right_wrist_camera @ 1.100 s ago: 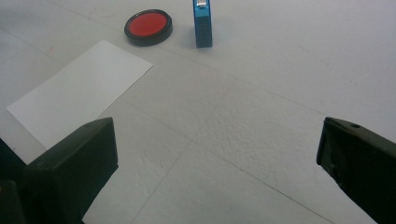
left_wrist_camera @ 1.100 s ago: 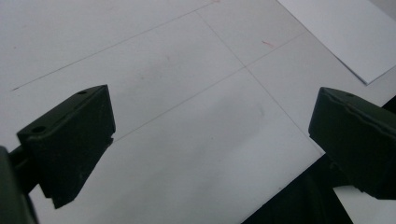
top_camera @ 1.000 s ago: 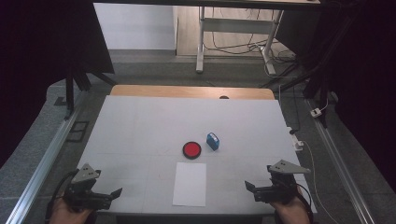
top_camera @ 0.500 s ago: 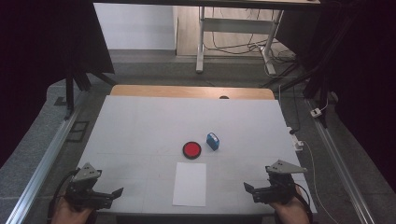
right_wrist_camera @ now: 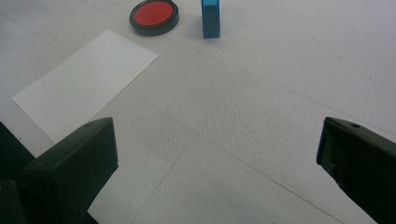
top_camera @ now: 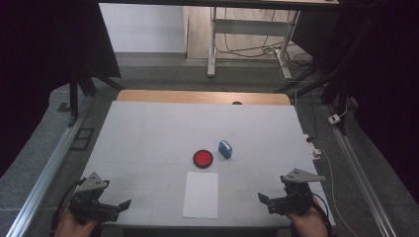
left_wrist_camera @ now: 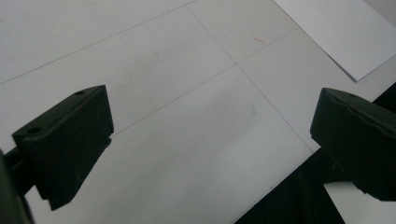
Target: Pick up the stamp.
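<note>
Nearest the person, the left gripper (top_camera: 123,203) and the right gripper (top_camera: 264,198) hover over the near corners of the white table (top_camera: 148,138), each with jaws spread wide and nothing between them. Between them lies a sheet of white paper (top_camera: 201,194), flat at the near edge: probably light and limp, hard to pinch except at a lifted edge or corner. Just beyond sit a round red ink pad (top_camera: 203,158) and a small blue stamp (top_camera: 225,149), standing upright, likely rigid and light, best taken across its sides. Against half a second ago, both grippers have barely moved.
</note>
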`<state>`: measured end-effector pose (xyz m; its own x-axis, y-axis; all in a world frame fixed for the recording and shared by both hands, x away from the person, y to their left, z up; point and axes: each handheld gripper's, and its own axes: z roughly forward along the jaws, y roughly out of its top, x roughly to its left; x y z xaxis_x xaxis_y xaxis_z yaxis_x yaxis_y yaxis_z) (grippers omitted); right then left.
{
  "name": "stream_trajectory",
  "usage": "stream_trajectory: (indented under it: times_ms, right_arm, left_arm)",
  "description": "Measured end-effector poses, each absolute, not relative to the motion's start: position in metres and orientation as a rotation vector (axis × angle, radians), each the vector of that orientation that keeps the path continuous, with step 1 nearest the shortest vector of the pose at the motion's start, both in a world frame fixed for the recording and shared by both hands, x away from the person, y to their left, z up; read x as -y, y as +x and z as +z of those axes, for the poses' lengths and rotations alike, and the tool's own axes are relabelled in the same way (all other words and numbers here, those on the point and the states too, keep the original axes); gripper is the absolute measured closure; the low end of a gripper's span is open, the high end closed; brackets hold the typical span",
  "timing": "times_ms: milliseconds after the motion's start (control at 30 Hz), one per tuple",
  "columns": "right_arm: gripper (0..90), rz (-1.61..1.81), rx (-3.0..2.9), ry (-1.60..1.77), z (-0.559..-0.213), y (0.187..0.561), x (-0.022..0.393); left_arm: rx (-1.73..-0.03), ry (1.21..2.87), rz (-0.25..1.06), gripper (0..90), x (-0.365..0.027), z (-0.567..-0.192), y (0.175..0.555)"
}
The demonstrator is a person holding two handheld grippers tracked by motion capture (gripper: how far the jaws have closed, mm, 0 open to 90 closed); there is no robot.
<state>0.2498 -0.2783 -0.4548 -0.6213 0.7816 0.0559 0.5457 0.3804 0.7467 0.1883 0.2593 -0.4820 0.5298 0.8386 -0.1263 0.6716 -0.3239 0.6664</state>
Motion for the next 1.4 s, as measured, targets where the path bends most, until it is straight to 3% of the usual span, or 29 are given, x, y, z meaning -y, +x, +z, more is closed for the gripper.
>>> stream_trajectory:
  times_ms: [1400]
  right_arm:
    - [0.0, 1.156, -2.398, 0.922, -0.448, 0.276, 0.249]
  left_arm:
    - [-1.212, 2.110, 0.315, 0.3, -0.257, -0.482, 0.189]
